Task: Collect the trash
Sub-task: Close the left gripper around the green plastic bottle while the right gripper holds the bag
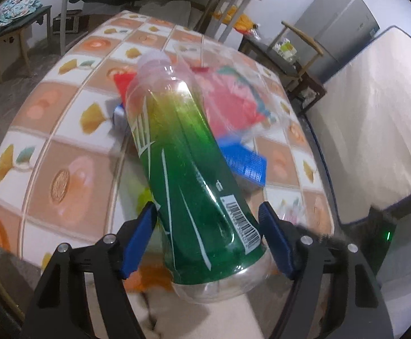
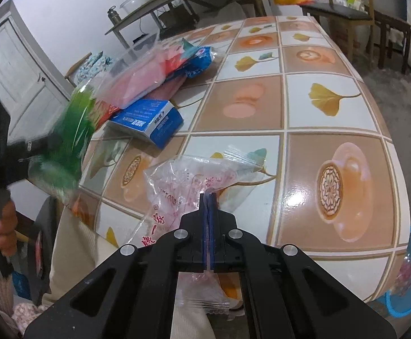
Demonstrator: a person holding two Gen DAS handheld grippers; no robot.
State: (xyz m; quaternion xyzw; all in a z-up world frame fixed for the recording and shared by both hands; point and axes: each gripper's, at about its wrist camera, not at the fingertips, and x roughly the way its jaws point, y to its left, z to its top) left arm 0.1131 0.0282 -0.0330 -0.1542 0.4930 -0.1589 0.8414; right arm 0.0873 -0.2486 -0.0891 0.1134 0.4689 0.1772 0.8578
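Green bottle [image 1: 194, 175] is grasped by left gripper [image 1: 207, 217]; clear plastic bag [image 2: 188, 186] is pinched in clenched right gripper [image 2: 209, 197] over table [image 2: 304, 107].

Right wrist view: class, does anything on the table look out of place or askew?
Yes. A blue box lies tipped against a heap of wrappers, and a crumpled clear bag, pinched in the right gripper, sprawls over the table's edge.

Right gripper [image 2: 209, 197] pinching clear plastic bag [image 2: 185, 180] on tiled table [image 2: 304, 104], blue box [image 2: 149, 121] beyond
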